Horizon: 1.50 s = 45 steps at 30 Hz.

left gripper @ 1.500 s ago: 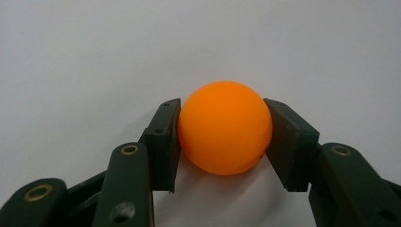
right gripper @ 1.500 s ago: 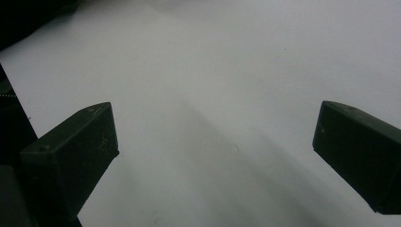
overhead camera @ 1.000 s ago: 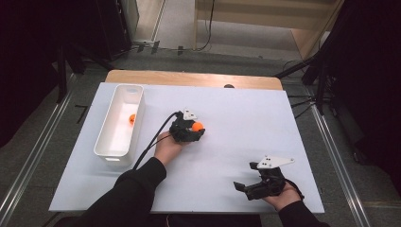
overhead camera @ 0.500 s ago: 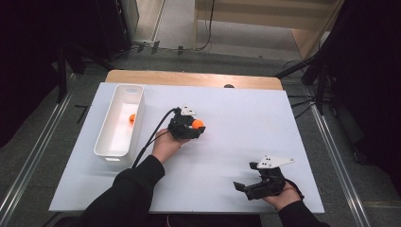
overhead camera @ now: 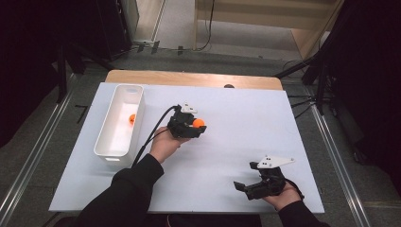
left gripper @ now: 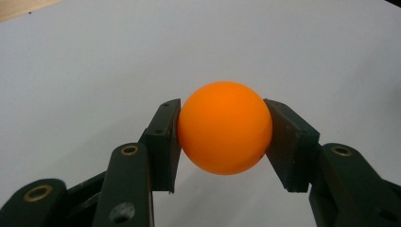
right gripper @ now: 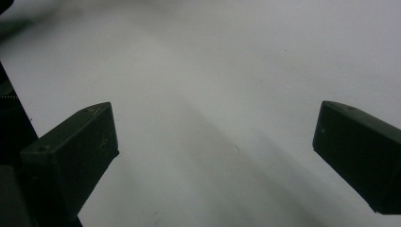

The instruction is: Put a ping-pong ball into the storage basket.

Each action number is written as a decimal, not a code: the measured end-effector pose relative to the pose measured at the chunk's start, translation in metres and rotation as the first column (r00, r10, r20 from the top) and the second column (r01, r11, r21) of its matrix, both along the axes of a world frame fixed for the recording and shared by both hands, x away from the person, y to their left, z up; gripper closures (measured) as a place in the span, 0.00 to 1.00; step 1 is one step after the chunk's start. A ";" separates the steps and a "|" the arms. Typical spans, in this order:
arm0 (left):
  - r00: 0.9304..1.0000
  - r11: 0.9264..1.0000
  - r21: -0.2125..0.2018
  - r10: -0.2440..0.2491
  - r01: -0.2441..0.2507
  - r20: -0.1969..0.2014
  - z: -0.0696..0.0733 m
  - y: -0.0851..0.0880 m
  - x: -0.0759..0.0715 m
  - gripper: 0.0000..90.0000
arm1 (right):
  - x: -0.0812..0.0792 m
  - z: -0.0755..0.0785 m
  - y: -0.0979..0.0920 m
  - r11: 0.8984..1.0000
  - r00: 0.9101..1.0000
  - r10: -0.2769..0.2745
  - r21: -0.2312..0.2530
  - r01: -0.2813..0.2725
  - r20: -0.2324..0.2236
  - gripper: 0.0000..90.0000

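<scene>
White rectangular bin (overhead camera: 105,142) at far left of the white table (overhead camera: 246,123), long and thin-walled with rounded corners, smooth glossy plastic by the look of it; one small orange ball (overhead camera: 132,118) already resting on its floor. Just right of the bin, left gripper (overhead camera: 196,126) carried clear of the surface, jaws clenched on a second orange ball (overhead camera: 199,123); in the left gripper view, same ball (left gripper: 224,128) seated squarely between two flat, matte black pads (left gripper: 164,142), contact at opposite sides near the widest part, brass-coloured pins visible on the linkage behind. Ball surface smooth, seamless and hard-looking, a plain sphere with a soft sheen, probably light and quick to roll or bounce. Step in hand, judged from the layout: carry to the bin and release. Best done with grip pressure kept steady through the carry, a low approach over the near wall, and release close above the bin floor, away from the ball already inside, to limit bounce-out. Further right, bare sheet, flat and faintly sheened. At far right, right gripper (overhead camera: 246,187) resting low near the front edge, grey three-cornered plate on top; in the right gripper view, jaws released and spread wide, nothing between them but table (right gripper: 213,94).
</scene>
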<state>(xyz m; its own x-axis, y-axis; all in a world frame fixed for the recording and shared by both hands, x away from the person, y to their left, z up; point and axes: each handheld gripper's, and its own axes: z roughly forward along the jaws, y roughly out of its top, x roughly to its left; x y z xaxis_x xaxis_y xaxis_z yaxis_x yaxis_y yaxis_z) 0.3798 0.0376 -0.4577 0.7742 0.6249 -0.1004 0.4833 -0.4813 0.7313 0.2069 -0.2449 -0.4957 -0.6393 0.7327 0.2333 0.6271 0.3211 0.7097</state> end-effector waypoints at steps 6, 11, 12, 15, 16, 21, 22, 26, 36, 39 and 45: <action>1.000 1.000 0.006 -0.016 0.016 -0.017 0.005 0.001 0.000 0.56 | 0.000 0.000 0.000 1.000 1.000 -0.002 0.001 0.002 0.000 0.00; 0.999 1.000 0.010 -0.028 0.028 -0.018 0.009 0.002 -0.002 0.56 | 0.000 0.000 0.000 1.000 1.000 0.001 -0.001 -0.001 0.004 0.00; 0.999 0.999 0.012 -0.032 0.032 -0.019 0.009 0.003 -0.002 0.56 | 0.000 0.000 0.000 1.000 1.000 0.001 -0.002 -0.001 0.004 0.00; 0.999 0.999 0.011 -0.038 0.038 -0.024 0.011 0.003 -0.003 0.56 | 0.000 0.000 0.000 1.000 1.000 0.000 0.000 0.000 0.000 0.00; 0.999 0.999 0.012 -0.042 0.043 -0.025 0.012 0.003 -0.003 0.56 | 0.000 0.000 0.000 1.000 1.000 0.001 -0.001 -0.001 0.000 0.00; 0.998 0.998 0.016 -0.058 0.059 -0.038 0.017 0.004 -0.003 0.56 | -0.001 0.000 0.000 1.000 1.000 0.001 0.000 -0.001 0.001 0.00; 0.997 0.998 0.014 -0.060 0.061 -0.042 0.018 0.005 -0.004 0.56 | -0.001 0.000 0.000 1.000 1.000 0.002 -0.001 -0.002 0.002 0.00; 0.996 0.997 0.016 -0.076 0.076 -0.048 0.021 0.006 -0.004 0.56 | -0.001 0.000 0.000 1.000 1.000 0.004 -0.001 -0.004 0.003 0.00; 0.990 0.992 0.028 -0.120 0.122 -0.070 0.032 0.009 -0.007 0.56 | 0.000 0.000 0.000 1.000 1.000 0.003 -0.002 -0.003 0.009 0.00; 0.988 0.991 0.030 -0.131 0.134 -0.076 0.035 0.011 -0.007 0.56 | -0.001 0.000 0.000 1.000 1.000 0.004 0.000 -0.004 0.004 0.00; 0.984 0.987 0.011 -0.156 0.158 -0.091 0.040 0.013 -0.008 0.56 | -0.001 0.000 0.000 1.000 1.000 0.003 -0.002 -0.003 0.002 0.00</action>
